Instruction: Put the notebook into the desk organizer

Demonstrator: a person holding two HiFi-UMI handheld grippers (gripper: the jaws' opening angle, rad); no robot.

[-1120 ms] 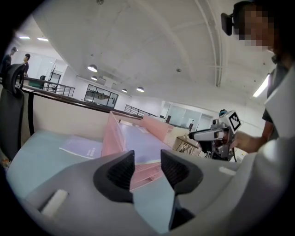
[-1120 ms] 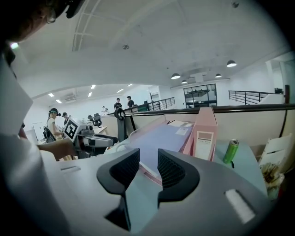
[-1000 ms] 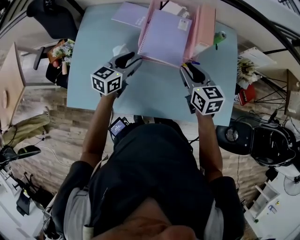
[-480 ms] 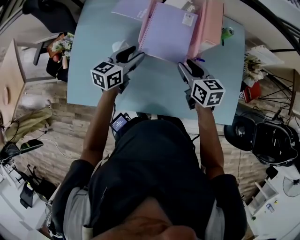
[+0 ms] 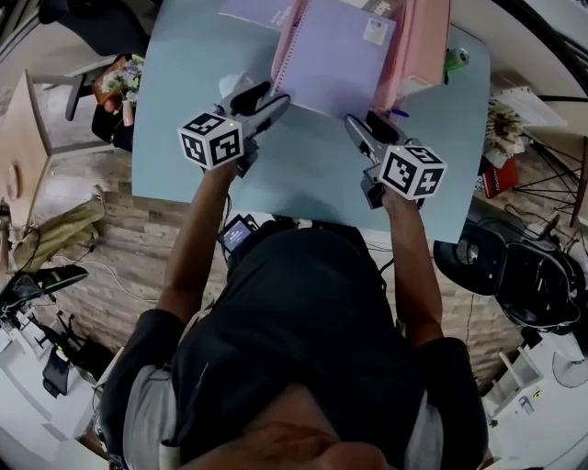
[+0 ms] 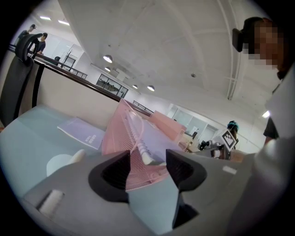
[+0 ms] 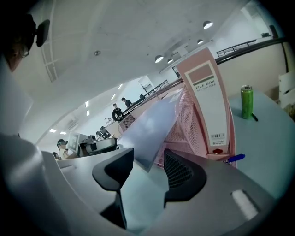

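Note:
The lavender spiral notebook leans tilted in the pink mesh desk organizer at the far side of the pale blue table. My left gripper is at the notebook's lower left corner. Its jaws have just been opening and stand open, with the spiral binding and the organizer's mesh in the gap, untouched by the pads. My right gripper is at the lower right corner. Its jaws have also just been opening and are open, with the notebook's corner just ahead of the gap.
A pink file box stands right of the organizer, with a green can and a blue pen beside it. A second lavender notebook lies flat at the back left. A white object sits by my left gripper.
Both grippers held the notebook's lower corners a second ago. Their jaws have spread and let go, and the notebook now rests in the organizer. Both grippers have sunk slightly.

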